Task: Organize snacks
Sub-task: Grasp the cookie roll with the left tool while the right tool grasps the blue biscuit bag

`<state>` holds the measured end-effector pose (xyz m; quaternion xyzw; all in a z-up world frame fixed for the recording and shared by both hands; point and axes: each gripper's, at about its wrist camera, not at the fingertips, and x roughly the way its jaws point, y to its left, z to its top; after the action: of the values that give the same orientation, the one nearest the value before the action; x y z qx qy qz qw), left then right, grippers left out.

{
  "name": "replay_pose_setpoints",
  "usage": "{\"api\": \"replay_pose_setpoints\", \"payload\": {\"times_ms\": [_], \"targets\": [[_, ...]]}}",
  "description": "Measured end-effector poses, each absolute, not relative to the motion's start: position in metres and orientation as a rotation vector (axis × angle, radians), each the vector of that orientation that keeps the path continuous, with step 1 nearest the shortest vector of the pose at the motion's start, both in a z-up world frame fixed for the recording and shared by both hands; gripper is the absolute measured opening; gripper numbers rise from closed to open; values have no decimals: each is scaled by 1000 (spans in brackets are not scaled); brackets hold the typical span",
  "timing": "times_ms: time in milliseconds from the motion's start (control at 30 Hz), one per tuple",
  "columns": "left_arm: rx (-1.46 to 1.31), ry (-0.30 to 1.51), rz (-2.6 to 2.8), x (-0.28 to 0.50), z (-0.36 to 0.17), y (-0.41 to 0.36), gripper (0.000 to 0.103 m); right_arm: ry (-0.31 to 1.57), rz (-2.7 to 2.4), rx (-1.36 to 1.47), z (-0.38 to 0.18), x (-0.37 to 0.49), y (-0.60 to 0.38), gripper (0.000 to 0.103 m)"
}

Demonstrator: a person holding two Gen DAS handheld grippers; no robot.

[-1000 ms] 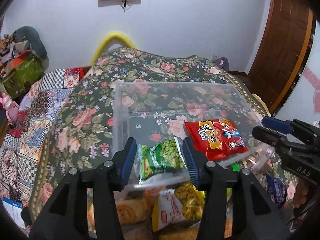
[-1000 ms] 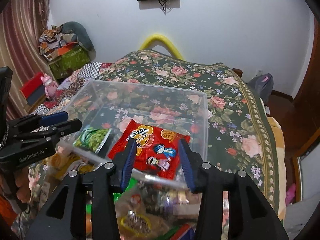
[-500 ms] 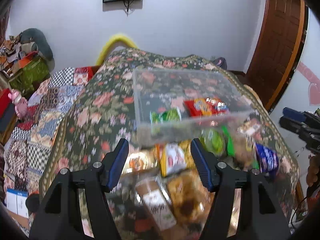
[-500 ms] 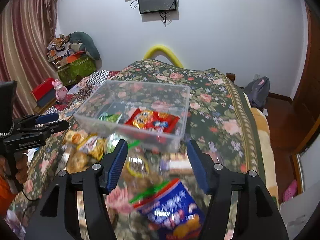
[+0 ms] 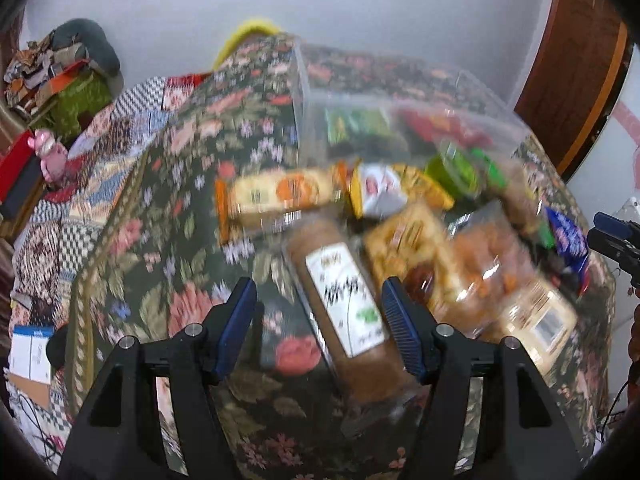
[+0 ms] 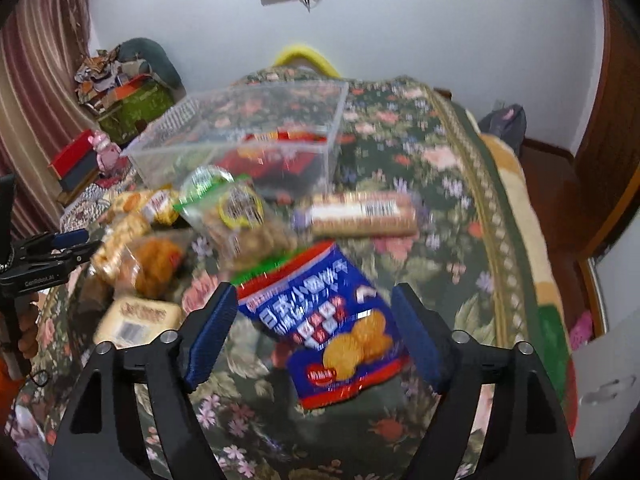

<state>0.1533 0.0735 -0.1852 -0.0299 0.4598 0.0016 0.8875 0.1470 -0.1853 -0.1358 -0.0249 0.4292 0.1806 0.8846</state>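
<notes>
A clear plastic bin (image 5: 400, 104) (image 6: 240, 128) sits on the floral bedspread, with a green packet (image 5: 352, 124) and a red packet (image 6: 276, 156) inside. Several snack packs lie in front of it. My left gripper (image 5: 320, 320) is open and empty, its fingers either side of a long brown biscuit roll (image 5: 344, 300). My right gripper (image 6: 316, 336) is open and empty over a blue biscuit bag (image 6: 324, 332). Both views are blurred by motion.
Other snacks include an orange-labelled pack (image 5: 276, 196), a yellow pack (image 5: 396, 192), a clear nut bag (image 6: 236, 212) and a biscuit roll (image 6: 360, 212). The bed edge drops off at right (image 6: 532, 240). Clutter and boxes stand at the left wall (image 6: 128, 92).
Both grippers have pulled back from the bin toward me and dropped over the loose snacks. Both stay open and empty.
</notes>
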Motion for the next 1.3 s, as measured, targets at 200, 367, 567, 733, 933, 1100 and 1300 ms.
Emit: {"api": "replay_pose_setpoints", "payload": {"times_ms": [200, 367, 567, 733, 933, 1100, 1300], "targets": [[-75, 956, 2, 150, -198, 74, 73, 947, 359, -90, -159, 150, -185, 88], [-83, 977, 12, 159, -209, 75, 72, 969, 353, -92, -167, 156, -185, 91], [-17, 933, 15, 157, -211, 63, 43, 984, 366, -16, -177, 158, -190, 79], [-20, 925, 10, 154, -207, 62, 37, 958, 397, 9, -170, 151, -191, 70], [-37, 908, -1, 143, -196, 63, 36, 919, 395, 13, -158, 146, -191, 63], [-51, 865, 9, 137, -177, 66, 36, 873, 389, 15, -141, 146, -192, 63], [-58, 792, 9, 142, -145, 65, 36, 811, 392, 20, -116, 151, -189, 63]]}}
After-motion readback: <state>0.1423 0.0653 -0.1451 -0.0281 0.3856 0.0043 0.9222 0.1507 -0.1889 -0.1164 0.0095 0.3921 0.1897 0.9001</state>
